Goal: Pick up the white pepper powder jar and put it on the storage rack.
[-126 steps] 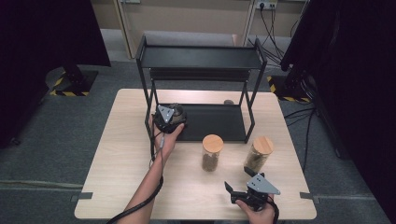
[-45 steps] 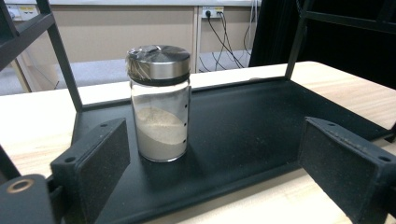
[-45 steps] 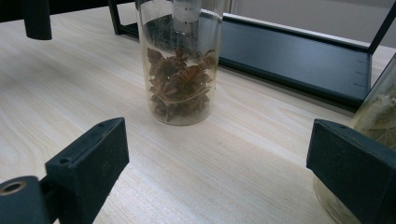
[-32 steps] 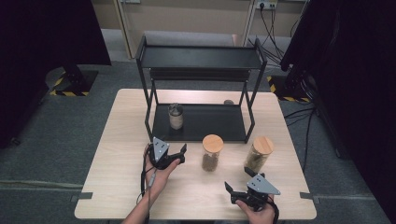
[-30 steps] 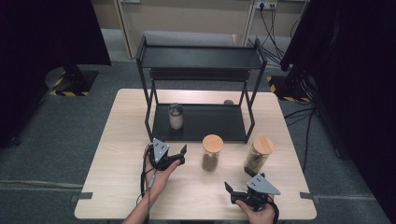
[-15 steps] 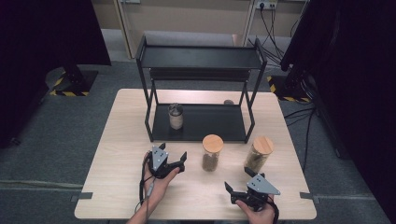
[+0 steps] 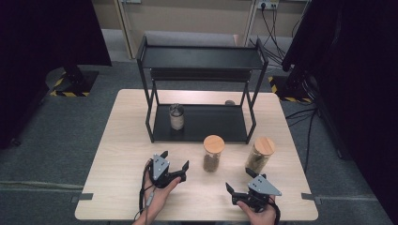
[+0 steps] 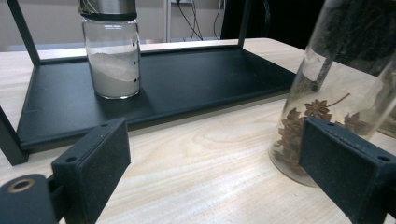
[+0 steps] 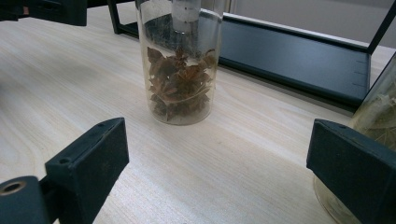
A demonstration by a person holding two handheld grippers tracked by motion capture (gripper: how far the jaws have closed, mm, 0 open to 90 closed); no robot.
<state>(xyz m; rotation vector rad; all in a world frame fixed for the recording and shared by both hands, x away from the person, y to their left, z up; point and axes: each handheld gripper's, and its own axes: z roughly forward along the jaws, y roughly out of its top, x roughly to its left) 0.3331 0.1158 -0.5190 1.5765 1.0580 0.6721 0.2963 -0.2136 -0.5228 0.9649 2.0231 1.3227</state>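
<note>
Your left gripper (image 7: 174, 168) sits low over the counter (image 7: 122, 140) with its jaws spread wide and nothing between them, which suits a jar as broad as the one it faces. The star anise jar (image 8: 327, 93) stands just beyond the right-hand jaw in the left gripper view, partly behind it and off the centre line, so a swing toward that side would be needed to straddle it. Your right gripper (image 7: 241, 187) rests near the counter's front edge, jaws equally wide and empty; the same jar stands ahead between them, and the second cork-lidded jar (image 7: 260, 154) is close behind its right-hand jaw. Farther off, the white powder jar (image 8: 111, 51) stands on the rack's lower shelf (image 8: 196, 79), leaving room beside it.
</note>
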